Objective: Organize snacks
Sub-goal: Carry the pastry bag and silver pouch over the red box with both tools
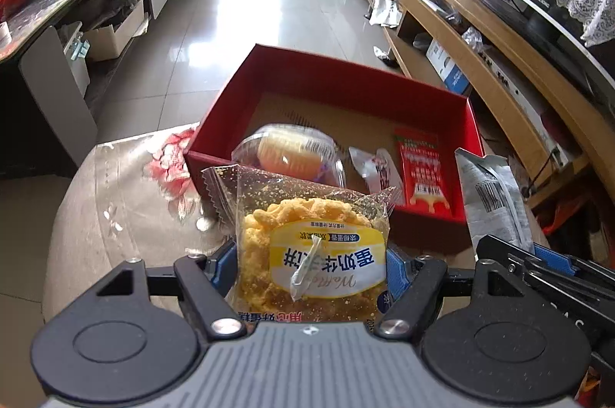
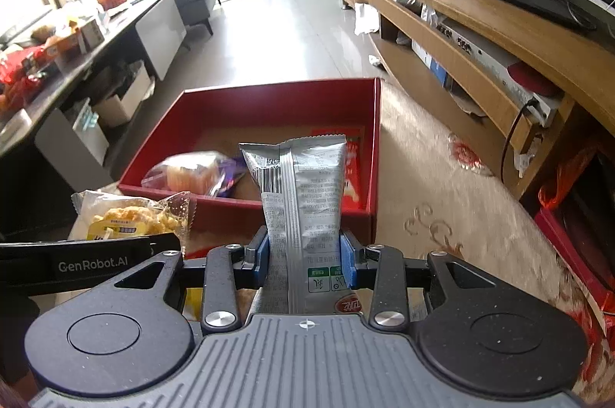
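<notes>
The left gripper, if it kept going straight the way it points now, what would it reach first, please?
Probably the near wall of the red box, or just over it the clear-wrapped cake inside. The left gripper holds a yellow waffle packet; depth is hard to judge.

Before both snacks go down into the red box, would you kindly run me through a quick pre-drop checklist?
1. Left claw clamps the clear-wrapped yellow waffle cake: ok.
2. Right claw clamps the silver foil snack pouch: ok.
3. Open red cardboard box lies ahead of both: ok.
4. Bare floor at the box's far side: ok.
5. Packets clear of the near wall: cannot tell.
</notes>
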`<act>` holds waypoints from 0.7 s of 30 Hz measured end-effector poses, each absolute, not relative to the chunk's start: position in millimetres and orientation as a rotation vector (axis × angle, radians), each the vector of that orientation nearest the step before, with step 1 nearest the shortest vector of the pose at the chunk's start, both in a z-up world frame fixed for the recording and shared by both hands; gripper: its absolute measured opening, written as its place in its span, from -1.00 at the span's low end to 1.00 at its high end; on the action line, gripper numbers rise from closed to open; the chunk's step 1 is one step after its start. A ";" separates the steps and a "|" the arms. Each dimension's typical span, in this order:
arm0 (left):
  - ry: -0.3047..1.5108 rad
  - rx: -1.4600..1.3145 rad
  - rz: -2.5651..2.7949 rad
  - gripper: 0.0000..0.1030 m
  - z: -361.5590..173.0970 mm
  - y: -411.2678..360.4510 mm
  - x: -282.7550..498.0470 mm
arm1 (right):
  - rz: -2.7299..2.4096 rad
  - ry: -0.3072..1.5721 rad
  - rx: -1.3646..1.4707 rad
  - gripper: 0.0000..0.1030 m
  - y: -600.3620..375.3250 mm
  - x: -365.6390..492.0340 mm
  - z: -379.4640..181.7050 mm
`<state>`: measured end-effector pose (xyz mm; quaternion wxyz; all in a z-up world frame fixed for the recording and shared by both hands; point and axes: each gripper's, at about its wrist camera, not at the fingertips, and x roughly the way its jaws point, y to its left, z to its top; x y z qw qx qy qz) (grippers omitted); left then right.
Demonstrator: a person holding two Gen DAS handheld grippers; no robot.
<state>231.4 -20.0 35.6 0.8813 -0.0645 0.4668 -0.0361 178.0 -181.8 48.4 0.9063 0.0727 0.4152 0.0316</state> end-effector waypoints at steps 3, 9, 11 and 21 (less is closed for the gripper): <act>0.965 -0.146 -0.078 0.35 38.5 -21.3 239.0 | 0.061 0.847 0.159 -0.14 -185.3 183.7 50.3; 0.955 -0.171 -0.082 0.35 41.4 -25.3 253.0 | 0.048 0.841 0.164 -0.14 -189.1 196.3 49.3; 0.953 -0.173 -0.082 0.35 41.7 -27.1 257.5 | 0.042 0.842 0.167 -0.14 -189.4 201.3 48.5; 0.957 -0.186 -0.066 0.35 36.4 -29.6 279.3 | 0.040 0.847 0.175 -0.14 -187.6 222.1 44.1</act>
